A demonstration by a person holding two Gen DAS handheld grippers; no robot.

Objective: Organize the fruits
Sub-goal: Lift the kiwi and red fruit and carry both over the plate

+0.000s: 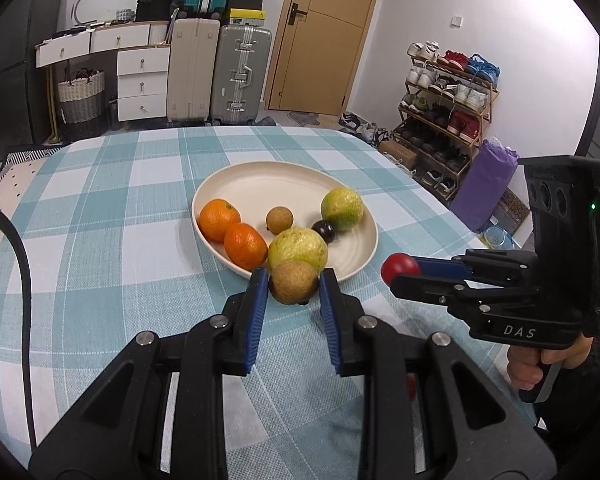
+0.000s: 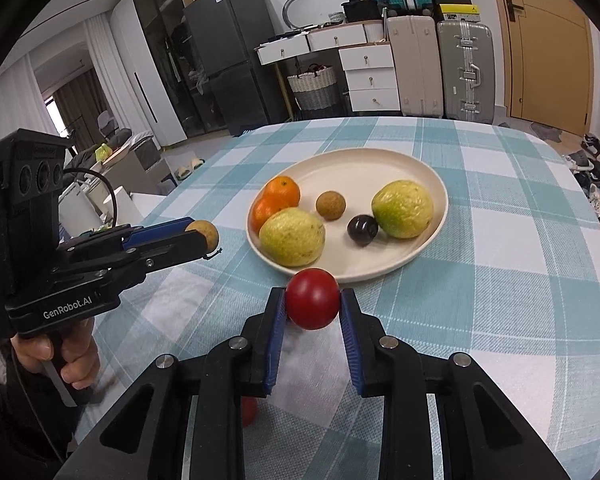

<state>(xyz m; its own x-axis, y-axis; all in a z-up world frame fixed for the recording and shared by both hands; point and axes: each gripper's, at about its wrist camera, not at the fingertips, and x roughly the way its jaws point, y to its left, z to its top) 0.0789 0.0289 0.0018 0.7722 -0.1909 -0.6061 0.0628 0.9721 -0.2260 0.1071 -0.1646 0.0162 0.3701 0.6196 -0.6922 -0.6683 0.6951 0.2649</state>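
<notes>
The left tool [image 1: 293,282] grips a brown fruit [image 1: 293,282] and the right tool [image 2: 313,300] grips a red tomato [image 2: 313,298], both just above the counter [image 2: 500,280] beside the plate [image 2: 428,256] of fruit.

Round cream plate [image 2: 428,256] sits mid-table on teal-checked tablecloth [image 2: 500,320]. In it: two orange mandarins [image 2: 278,200] at left, small tan longan [image 2: 331,205] centre, two green guavas [image 2: 403,209], dark plum [image 2: 362,230] between them.
</notes>
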